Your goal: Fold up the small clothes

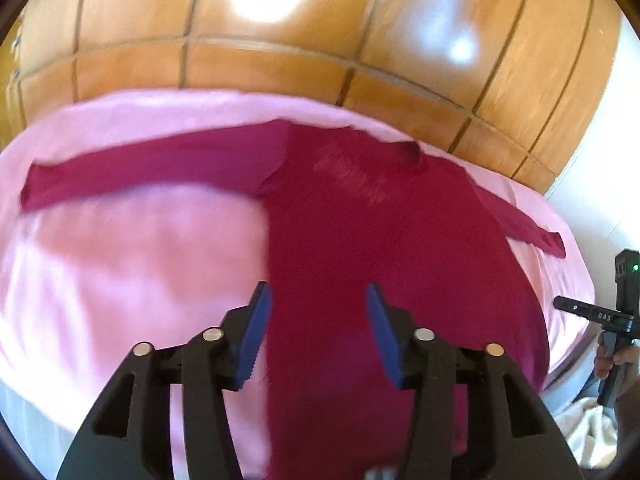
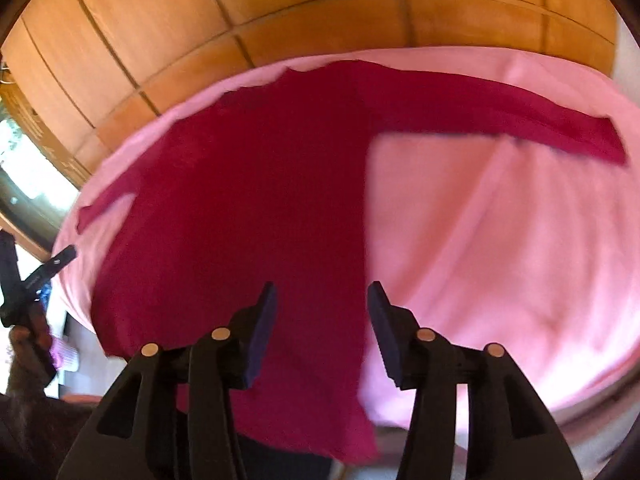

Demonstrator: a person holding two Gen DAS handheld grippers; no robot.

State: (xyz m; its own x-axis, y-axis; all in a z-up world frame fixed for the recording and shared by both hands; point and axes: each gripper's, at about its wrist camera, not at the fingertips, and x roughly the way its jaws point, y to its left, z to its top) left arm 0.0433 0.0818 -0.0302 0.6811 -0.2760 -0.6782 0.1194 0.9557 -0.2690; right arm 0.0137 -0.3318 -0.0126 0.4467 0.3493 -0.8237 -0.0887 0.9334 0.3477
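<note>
Long-sleeved magenta knit top [image 1: 384, 240] lies flat on smooth pink sheet [image 1: 132, 264] — left gripper [image 1: 316, 330] and right gripper [image 2: 322, 330] both gape empty.

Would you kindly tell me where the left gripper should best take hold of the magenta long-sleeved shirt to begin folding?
Probably the cuff of the outstretched sleeve. The magenta shirt lies flat on the pink sheet with that sleeve straight out to the left, its end free. Bring the open left gripper in from the left, pinching the cuff edge so the sleeve can swing across the body.
</note>
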